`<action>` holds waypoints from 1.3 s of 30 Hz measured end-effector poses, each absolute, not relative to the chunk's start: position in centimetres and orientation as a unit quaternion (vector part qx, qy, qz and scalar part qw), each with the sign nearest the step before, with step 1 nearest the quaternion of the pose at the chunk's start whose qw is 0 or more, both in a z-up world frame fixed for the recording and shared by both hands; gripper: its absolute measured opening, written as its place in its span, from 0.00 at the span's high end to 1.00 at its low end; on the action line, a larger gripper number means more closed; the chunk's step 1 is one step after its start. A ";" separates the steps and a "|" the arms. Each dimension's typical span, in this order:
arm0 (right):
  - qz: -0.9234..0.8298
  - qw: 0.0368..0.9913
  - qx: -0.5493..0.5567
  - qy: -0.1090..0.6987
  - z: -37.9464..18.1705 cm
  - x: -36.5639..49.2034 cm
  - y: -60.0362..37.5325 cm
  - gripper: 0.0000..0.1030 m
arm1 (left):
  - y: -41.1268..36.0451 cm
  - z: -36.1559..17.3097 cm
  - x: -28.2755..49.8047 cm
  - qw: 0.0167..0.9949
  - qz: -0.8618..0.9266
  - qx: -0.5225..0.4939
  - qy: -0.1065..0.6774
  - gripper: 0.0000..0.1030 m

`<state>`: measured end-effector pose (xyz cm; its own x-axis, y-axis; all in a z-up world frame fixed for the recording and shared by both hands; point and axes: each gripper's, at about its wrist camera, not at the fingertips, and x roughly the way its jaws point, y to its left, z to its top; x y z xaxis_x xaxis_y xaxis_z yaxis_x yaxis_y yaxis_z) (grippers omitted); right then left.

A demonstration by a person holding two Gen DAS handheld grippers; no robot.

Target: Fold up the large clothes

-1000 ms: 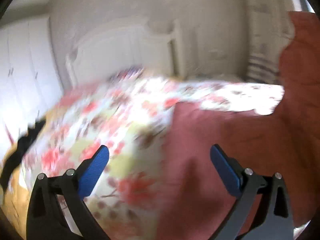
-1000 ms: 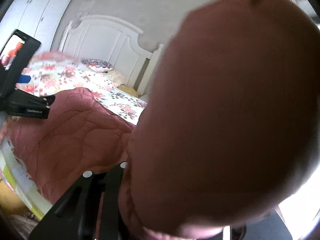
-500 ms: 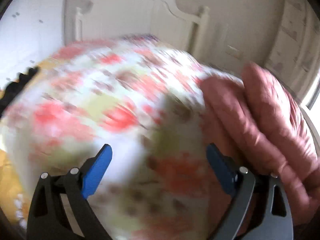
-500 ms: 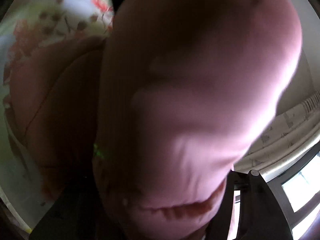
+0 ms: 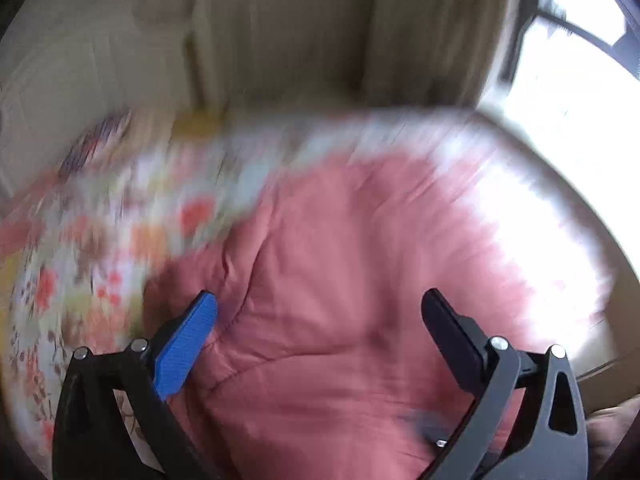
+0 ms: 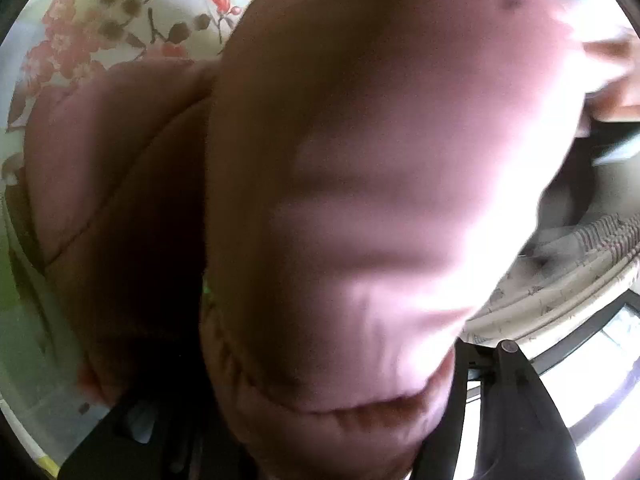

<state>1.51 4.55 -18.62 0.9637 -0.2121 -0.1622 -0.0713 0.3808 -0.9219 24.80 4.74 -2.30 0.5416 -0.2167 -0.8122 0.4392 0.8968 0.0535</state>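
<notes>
1. Bed (image 5: 80, 264): covered by a floral bedspread (image 6: 92, 32) in white, red and yellow. It fills the left and middle of the left wrist view, heavily blurred. The landmark for this report is the bed.

2. Pink quilted garment (image 5: 328, 288): a large padded item lying on the bed, over the floral bedspread. In the left wrist view it spreads across the near part of the bed, with stitched seams and soft creases showing; its far side is washed out by strong light. In the right wrist view a thick bulge of the same garment (image 6: 360, 200) fills most of the frame, raised close to the lens, with more of it lying lower on the bed to the left.

3. Window (image 5: 580, 60): beyond the far side of the bed, very bright, dark frame. A pale curtain (image 6: 560, 280) with a striped band hangs beside it.

4. Headboard (image 5: 200, 60): pale, at the head of the bed, blurred.

5. Left claw (image 5: 320, 332): jaws spread wide, released, nothing between them. It is held above the garment on the bed; one blue pad (image 5: 184, 352) is visible, the other finger shows dark.

6. Right claw (image 6: 340, 420): largely hidden by the garment. The cloth bunches right at its base, and one dark finger (image 6: 516, 400) shows at the right. Whether it is clenched on the cloth cannot be told.
</notes>
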 end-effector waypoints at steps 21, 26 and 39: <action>0.338 0.802 0.262 0.418 -10.0 6.1 -21.0 0.04 | 12.0 -6.2 22.3 0.912 -0.191 -0.008 0.363 0.02; 0.319 0.793 0.272 0.442 -13.1 10.9 -17.4 0.04 | 12.9 -6.4 21.9 0.921 -0.180 -0.031 0.345 0.02; 0.194 0.923 0.211 0.256 -11.2 10.1 -21.7 0.47 | 6.5 -4.7 22.0 0.969 -0.073 -0.011 0.235 0.02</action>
<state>10.11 -21.73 -11.22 0.7940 0.4659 -0.3905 -0.2497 0.8356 0.4893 22.00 6.48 -4.71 0.8787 -0.1462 -0.4545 0.1355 0.9892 -0.0561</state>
